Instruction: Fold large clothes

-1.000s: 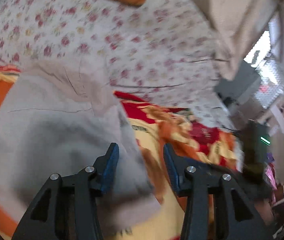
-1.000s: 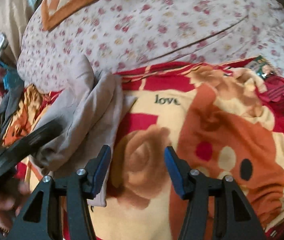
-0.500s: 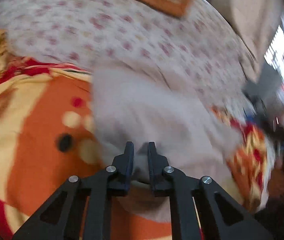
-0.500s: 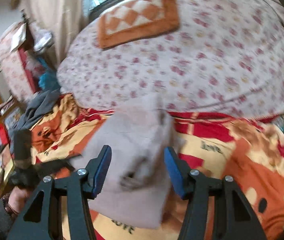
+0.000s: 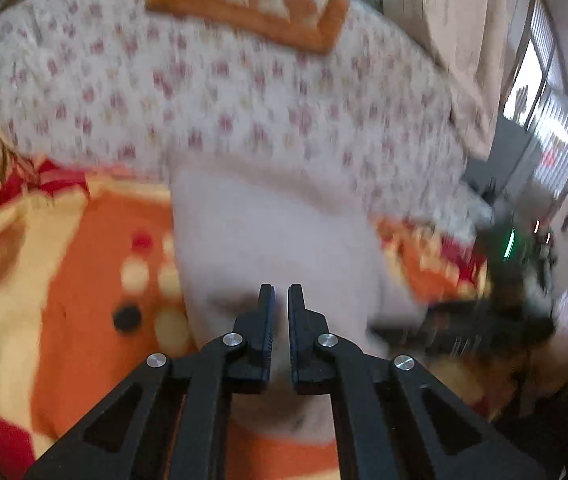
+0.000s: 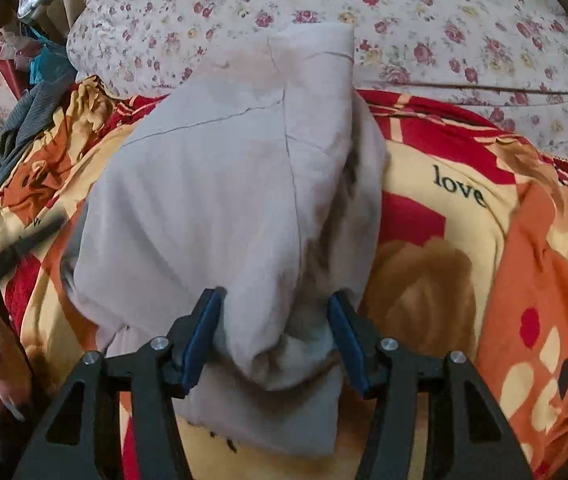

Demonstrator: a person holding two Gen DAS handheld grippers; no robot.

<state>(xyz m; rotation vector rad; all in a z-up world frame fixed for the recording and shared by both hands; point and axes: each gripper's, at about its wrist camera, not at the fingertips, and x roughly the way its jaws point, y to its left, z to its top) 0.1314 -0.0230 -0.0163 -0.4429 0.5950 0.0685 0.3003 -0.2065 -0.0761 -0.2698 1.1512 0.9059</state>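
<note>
A large grey-beige garment lies partly folded on the orange, red and yellow blanket. In the left wrist view the garment is blurred and my left gripper is shut on its near edge. In the right wrist view my right gripper is open, its blue-padded fingers on either side of a bunched fold at the garment's near end. The left gripper shows there as a dark blur at the left edge.
A floral sheet covers the bed behind the blanket. An orange checked mat lies on it at the back. Clutter and dark clothes pile at the bed's left side. A window and furniture stand to the right.
My left gripper closed on the garment's edge and carried it across. My right gripper dropped down over the garment's near end and stayed open.
</note>
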